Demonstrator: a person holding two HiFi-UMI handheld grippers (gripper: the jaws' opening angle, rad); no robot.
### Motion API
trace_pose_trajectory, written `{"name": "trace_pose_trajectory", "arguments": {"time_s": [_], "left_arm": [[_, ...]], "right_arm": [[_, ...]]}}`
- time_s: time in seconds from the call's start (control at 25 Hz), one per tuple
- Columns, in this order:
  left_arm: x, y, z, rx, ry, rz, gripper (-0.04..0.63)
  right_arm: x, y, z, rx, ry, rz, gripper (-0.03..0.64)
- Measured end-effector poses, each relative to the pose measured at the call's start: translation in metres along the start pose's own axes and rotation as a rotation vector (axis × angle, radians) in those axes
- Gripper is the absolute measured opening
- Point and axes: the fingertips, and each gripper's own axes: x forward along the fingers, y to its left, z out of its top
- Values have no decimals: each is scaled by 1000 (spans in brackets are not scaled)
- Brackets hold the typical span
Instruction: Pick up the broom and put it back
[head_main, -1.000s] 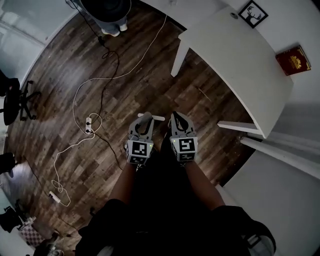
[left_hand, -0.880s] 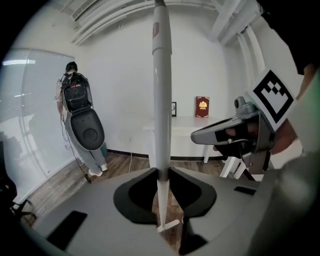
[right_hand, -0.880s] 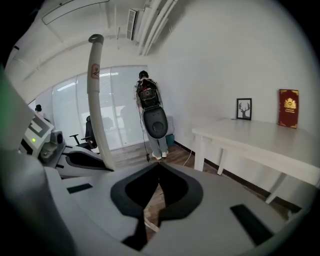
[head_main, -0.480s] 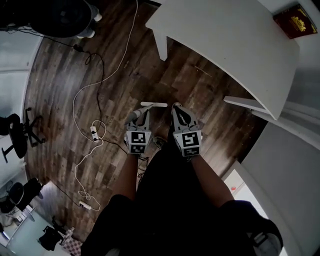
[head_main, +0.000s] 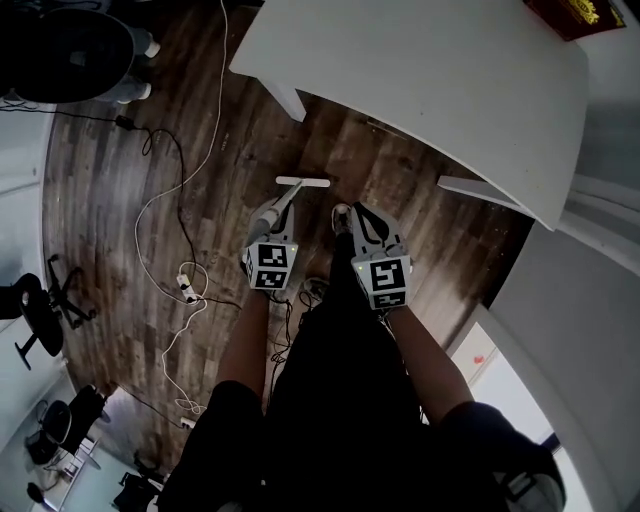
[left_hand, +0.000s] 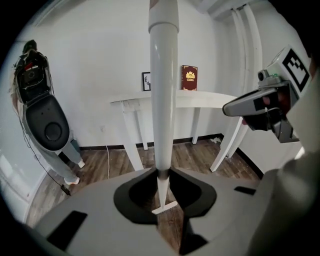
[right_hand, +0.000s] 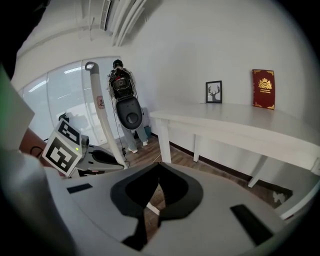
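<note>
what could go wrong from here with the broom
Only the left claw grips the broom, on its thin pole; the right claw is shut and empty, so the broom may swing or slip. The white table is close ahead, so the pole could knock its edge. Cables lie on the floor nearby and could snag it.

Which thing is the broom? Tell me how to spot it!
Find the big white table over the dark wooden floor. Just before its near edge, the left gripper clamps a pole: the broom. It is thinner than the table legs and ends in a short white crossbar.
</note>
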Motion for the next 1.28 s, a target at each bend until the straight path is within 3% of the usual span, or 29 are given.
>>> {"name": "trace_pose_trajectory", "arguments": {"time_s": [0.4,0.72,0.96,1.28], "left_arm": [[13,15,31,4,-20,-25,77],[-19,20,13,-17,-11,-14,77],[38,26,25,33,-4,-7,77],[100,45,61,18,-51,17,75]], "right_arm": [[17,-22,9,28,2,-23,23],[33,2,15,50,-19,5,21],[49,6,10,53,-1,22,21],[64,-40,19,53,-20,-41,21]]}}
